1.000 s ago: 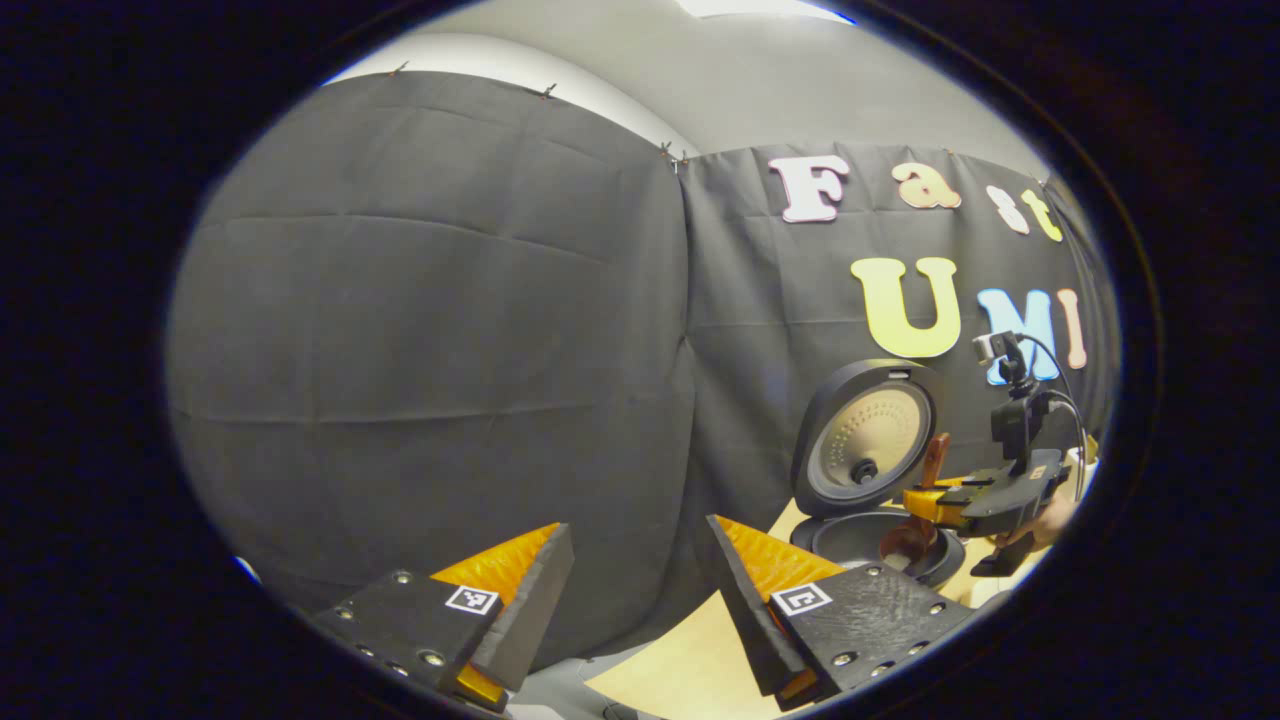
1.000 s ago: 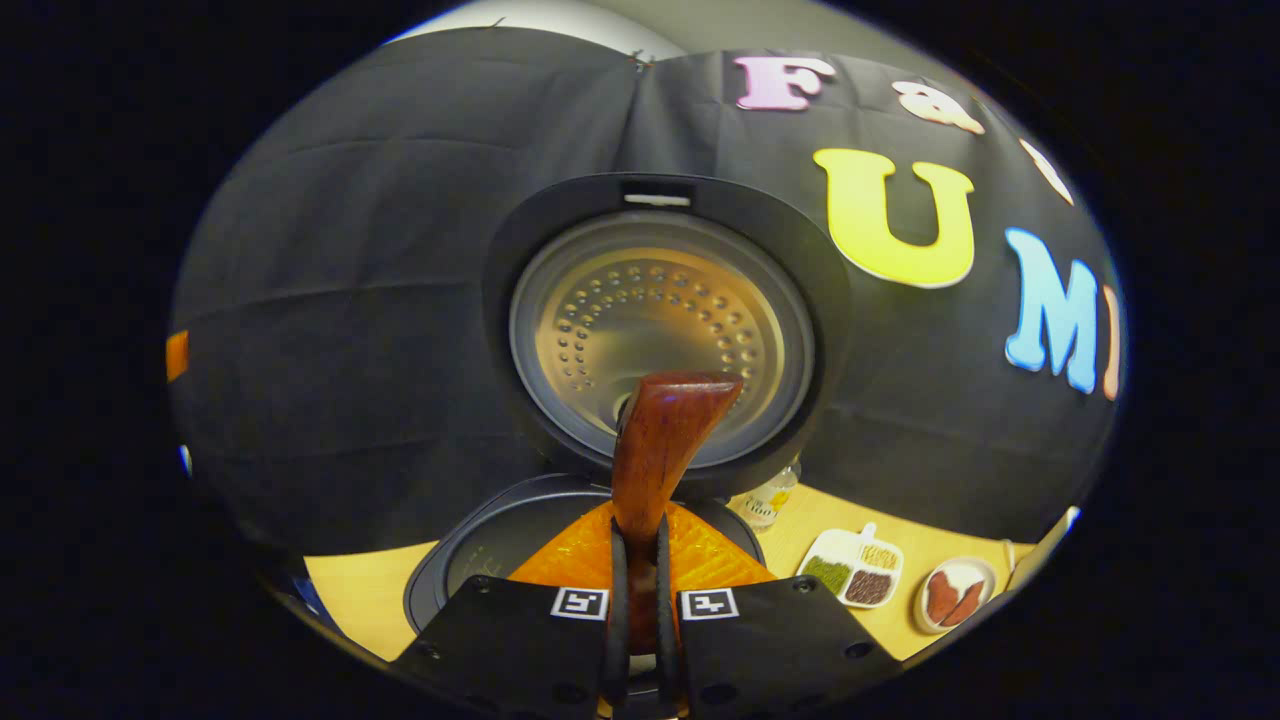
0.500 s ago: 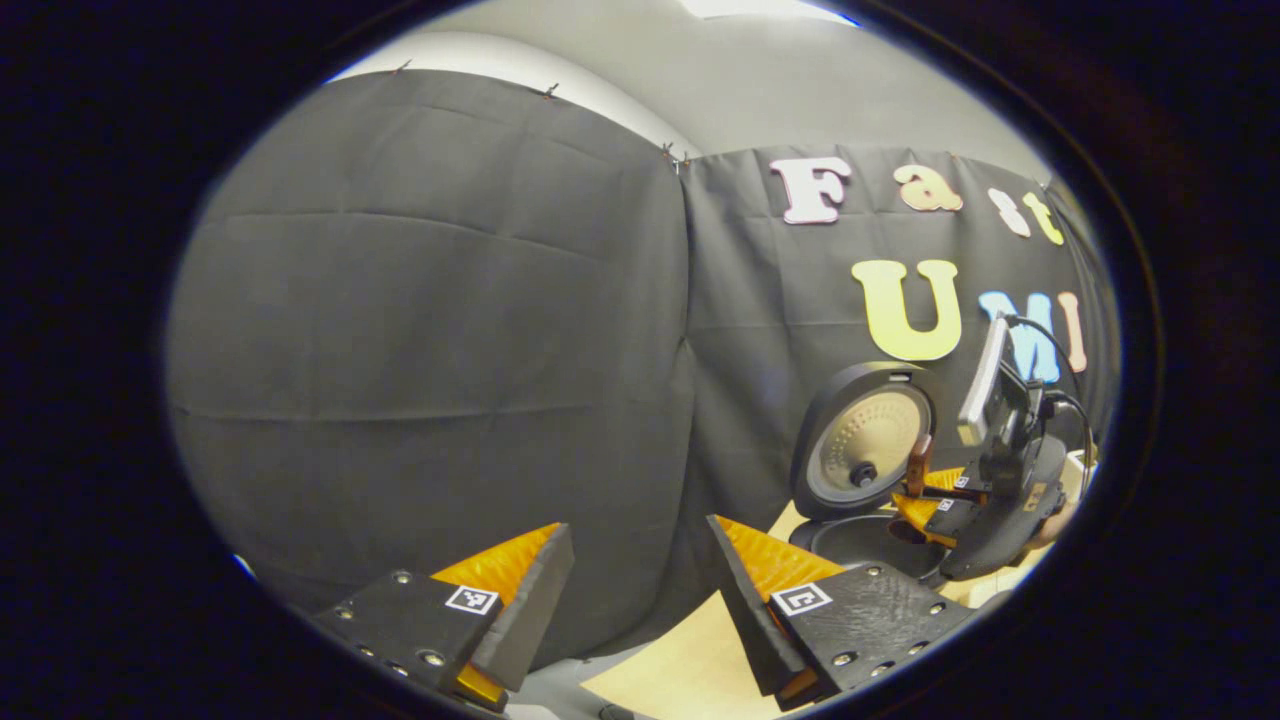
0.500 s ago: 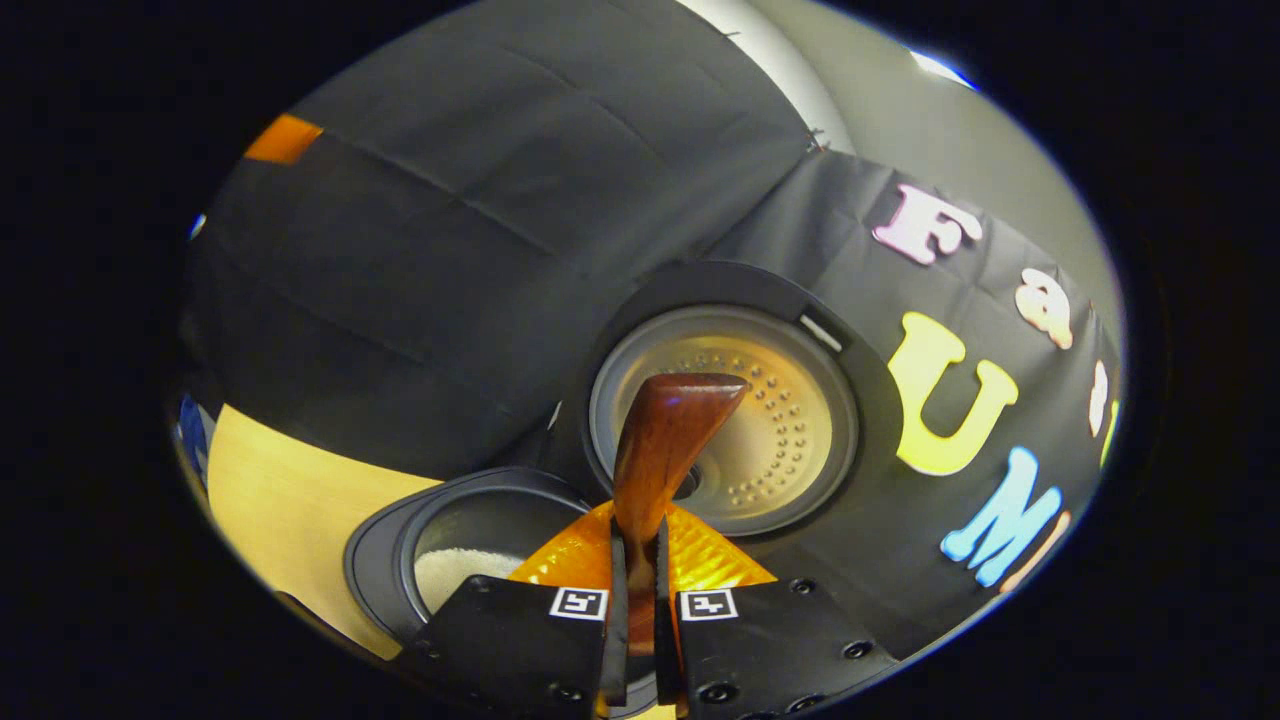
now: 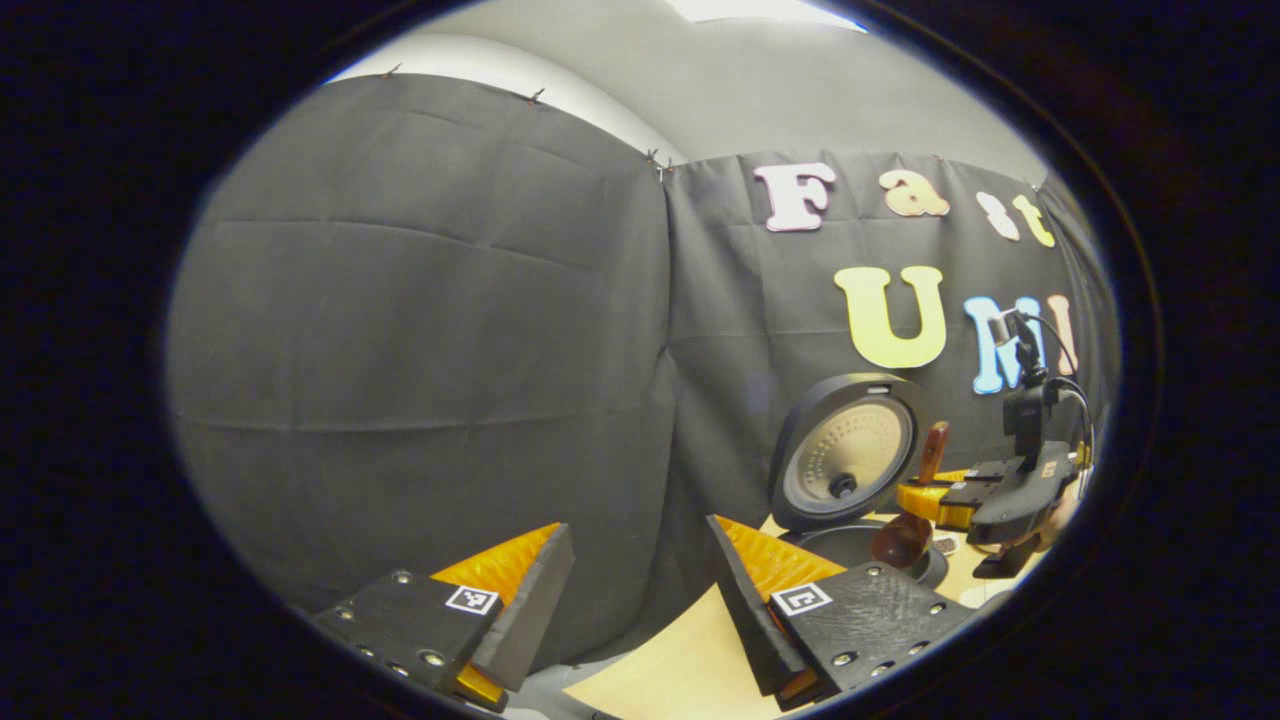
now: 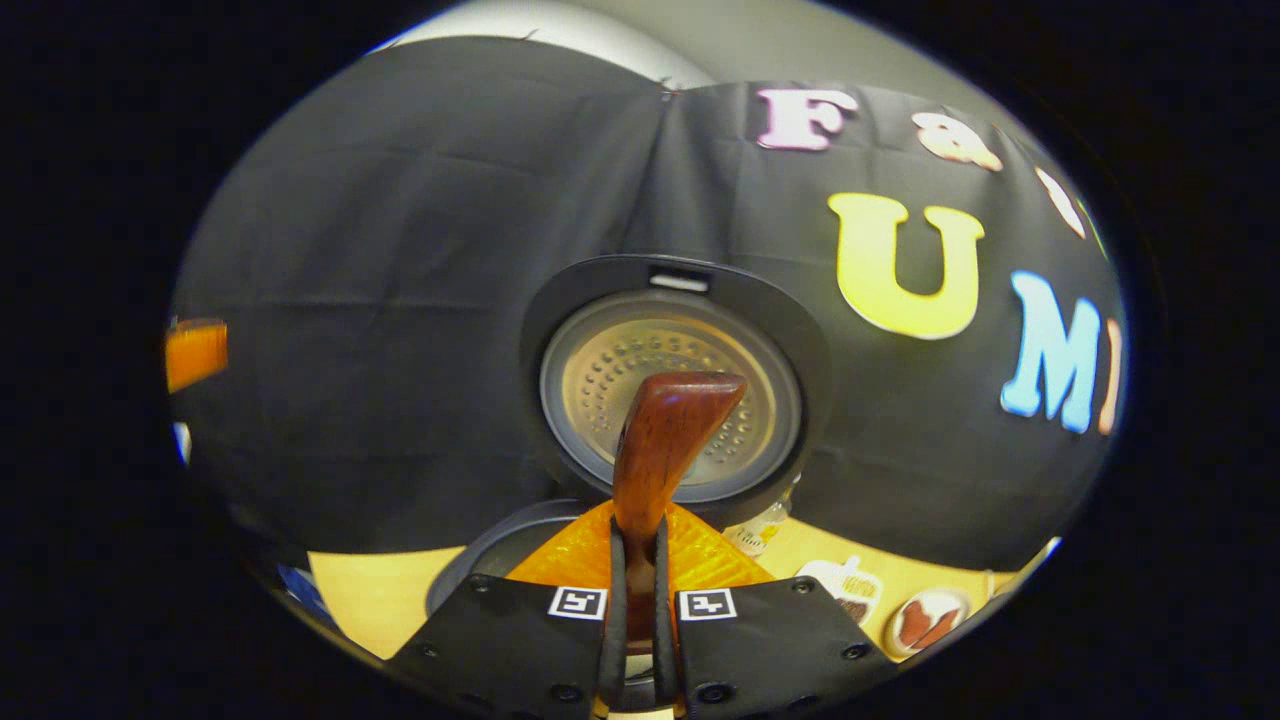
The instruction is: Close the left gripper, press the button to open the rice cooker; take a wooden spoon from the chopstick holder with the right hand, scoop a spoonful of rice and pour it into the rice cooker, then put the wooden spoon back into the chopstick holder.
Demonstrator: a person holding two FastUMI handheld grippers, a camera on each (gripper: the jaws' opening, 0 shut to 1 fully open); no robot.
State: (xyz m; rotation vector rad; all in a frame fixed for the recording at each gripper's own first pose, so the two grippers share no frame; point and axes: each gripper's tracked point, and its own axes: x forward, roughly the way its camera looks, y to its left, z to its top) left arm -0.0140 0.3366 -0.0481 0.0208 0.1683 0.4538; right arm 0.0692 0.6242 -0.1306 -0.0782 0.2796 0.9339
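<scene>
The dark rice cooker (image 5: 850,545) stands open with its round lid (image 5: 845,465) upright. My right gripper (image 5: 945,497) hovers level just right of the pot, shut on the brown wooden spoon (image 5: 900,540); the spoon's bowl hangs over the pot's right rim. In the right gripper view the spoon handle (image 6: 660,440) rises between the jaws of my right gripper (image 6: 638,590), in front of the lid (image 6: 670,390), with the pot rim (image 6: 480,560) below left. My left gripper (image 5: 640,590) is open and holds nothing, well left of the cooker.
The pale wooden table (image 5: 680,660) carries the cooker. Right of the cooker sit a small glass jar (image 6: 760,530), a white divided tray (image 6: 845,585) and a small round dish (image 6: 925,620). A hand (image 5: 1055,520) holds the right gripper. Black cloth walls stand behind.
Half a second ago my right gripper was rolled over, tipping the spoon above the pot; now it is level again and a little farther back. My left gripper has barely shifted.
</scene>
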